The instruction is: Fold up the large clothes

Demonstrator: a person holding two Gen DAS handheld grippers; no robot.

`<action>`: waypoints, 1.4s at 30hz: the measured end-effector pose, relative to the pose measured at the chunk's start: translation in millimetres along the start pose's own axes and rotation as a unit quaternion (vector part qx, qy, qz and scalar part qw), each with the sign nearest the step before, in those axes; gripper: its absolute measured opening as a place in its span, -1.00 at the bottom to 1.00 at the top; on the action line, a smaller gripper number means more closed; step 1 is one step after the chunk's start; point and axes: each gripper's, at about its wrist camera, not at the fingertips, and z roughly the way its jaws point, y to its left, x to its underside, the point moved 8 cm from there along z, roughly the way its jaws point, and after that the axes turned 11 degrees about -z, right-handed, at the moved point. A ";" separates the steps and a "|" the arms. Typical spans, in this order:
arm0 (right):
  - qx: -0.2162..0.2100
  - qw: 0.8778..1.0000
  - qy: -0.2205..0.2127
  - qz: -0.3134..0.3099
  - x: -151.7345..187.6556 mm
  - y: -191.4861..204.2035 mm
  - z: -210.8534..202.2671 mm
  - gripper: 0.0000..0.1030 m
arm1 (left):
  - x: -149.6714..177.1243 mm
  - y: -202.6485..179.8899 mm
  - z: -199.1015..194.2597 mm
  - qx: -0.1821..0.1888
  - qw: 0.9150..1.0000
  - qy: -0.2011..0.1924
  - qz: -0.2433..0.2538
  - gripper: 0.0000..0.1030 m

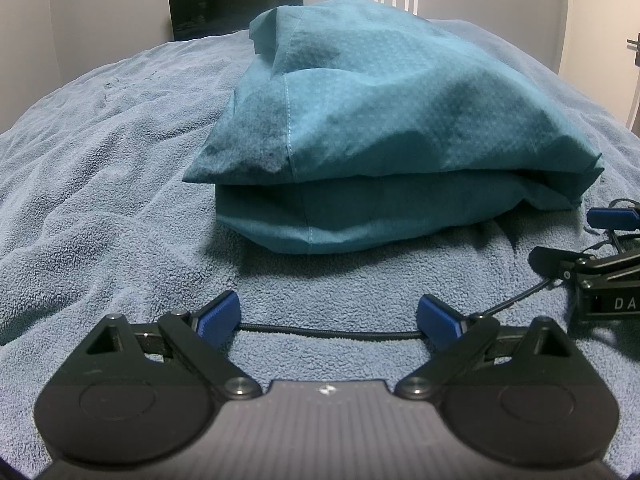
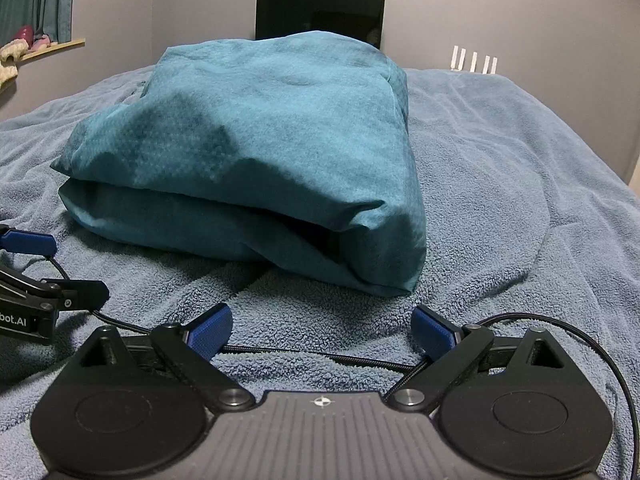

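A teal garment lies folded in a thick stack on the blue fleece blanket, straight ahead in both wrist views. My left gripper rests low on the blanket a short way in front of the stack, open, nothing between its blue pads. My right gripper also sits on the blanket before the stack's near right corner, open and empty. Each gripper shows in the other's view: the right one at the right edge, the left one at the left edge.
Black cables trail across the blanket by the grippers. A dark screen stands against the far wall, with a white router beside it. A curtain and shelf are at far left. Bare blanket spreads to both sides.
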 end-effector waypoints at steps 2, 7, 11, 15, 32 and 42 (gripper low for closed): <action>0.000 1.000 0.000 0.000 0.0 0.0 0.1 0.90 | 0.0 0.0 0.1 0.000 1.000 0.000 0.000 0.87; 0.000 1.000 0.000 0.000 -0.1 0.1 0.3 0.90 | -0.2 0.0 0.2 0.000 1.000 0.000 0.000 0.87; 0.000 1.000 0.000 0.000 -0.1 0.2 0.5 0.91 | -0.1 0.0 0.1 0.000 1.000 0.000 0.000 0.87; 0.000 1.000 0.000 0.000 -0.1 0.1 0.4 0.92 | -0.1 -0.1 0.2 -0.001 1.000 0.000 0.000 0.87; 0.001 1.000 0.000 0.000 -0.1 0.4 0.2 0.93 | -0.1 0.5 0.4 -0.001 1.000 0.000 0.000 0.88; 0.001 1.000 0.001 0.000 -0.1 0.9 0.0 0.94 | 0.1 -0.1 0.8 -0.002 1.000 0.000 0.001 0.89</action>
